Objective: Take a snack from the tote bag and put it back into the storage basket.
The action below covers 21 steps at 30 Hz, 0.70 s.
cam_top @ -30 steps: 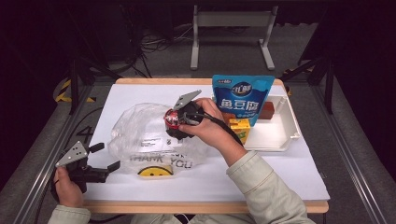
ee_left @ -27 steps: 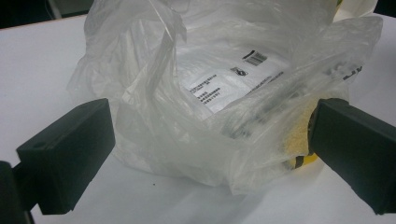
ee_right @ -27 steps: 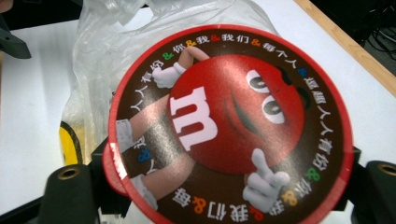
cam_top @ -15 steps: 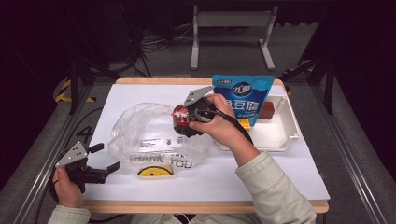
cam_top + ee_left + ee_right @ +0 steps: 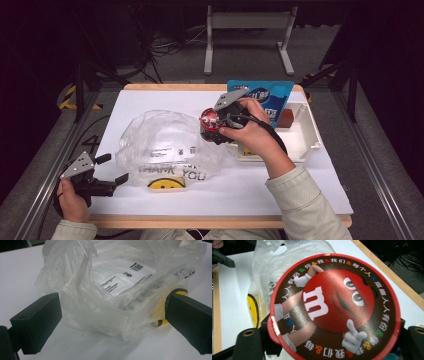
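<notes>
A round candy tub with a red cartoon lid is held off the table by my right gripper, whose jaws press on its sides. It hangs between the clear plastic bag and the white tray. The crumpled bag lies on the white table cover and bears black print and a yellow smiley. My left gripper rests at the bag's near-left corner. Its jaws stand open on either side of the bag's edge, not pressing on it.
A blue snack pouch stands at the back right, leaning at the tray. A brown block lies in the tray. The wooden table edge runs along the front, with dark floor and metal frames around.
My right hand has carried the tub to the right and a little up, off the bag toward the blue pouch. The left gripper has stayed where it was.
</notes>
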Motion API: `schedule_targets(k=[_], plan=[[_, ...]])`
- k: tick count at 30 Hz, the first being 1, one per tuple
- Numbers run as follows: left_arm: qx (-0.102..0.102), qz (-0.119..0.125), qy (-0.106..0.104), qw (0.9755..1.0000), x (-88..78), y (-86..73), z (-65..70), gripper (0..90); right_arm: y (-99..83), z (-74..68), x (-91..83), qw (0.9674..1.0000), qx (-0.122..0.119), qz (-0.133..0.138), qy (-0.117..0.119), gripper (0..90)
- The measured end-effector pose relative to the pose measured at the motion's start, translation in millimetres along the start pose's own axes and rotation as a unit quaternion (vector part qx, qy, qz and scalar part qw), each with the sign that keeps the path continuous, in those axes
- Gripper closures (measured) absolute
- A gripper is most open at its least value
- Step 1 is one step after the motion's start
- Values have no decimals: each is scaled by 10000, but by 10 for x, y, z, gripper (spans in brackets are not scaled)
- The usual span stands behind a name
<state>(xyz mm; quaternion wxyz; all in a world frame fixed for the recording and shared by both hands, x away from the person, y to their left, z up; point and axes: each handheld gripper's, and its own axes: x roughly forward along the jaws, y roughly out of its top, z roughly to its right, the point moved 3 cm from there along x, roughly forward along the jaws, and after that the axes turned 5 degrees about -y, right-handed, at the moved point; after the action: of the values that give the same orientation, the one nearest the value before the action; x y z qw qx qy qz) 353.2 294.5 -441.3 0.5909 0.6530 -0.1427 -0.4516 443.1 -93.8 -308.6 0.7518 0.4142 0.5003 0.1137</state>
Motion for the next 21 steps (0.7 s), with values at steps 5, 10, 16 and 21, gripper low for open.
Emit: schedule_targets(k=[5,10,16,21], plan=[[-23,8,-28,10000,-4,-5,3,14,-84,73,-137,10000,41,-53,-43,251],[-17,-15,-29,10000,8,-8,5,14,-162,147,-250,9998,75,-88,-149,251],[-13,-36,-37,10000,15,-6,6,14,-259,233,-371,9994,138,-151,-292,251],[4,-50,-32,10000,16,-9,0,14,-343,310,-498,9988,178,-220,-409,251]])
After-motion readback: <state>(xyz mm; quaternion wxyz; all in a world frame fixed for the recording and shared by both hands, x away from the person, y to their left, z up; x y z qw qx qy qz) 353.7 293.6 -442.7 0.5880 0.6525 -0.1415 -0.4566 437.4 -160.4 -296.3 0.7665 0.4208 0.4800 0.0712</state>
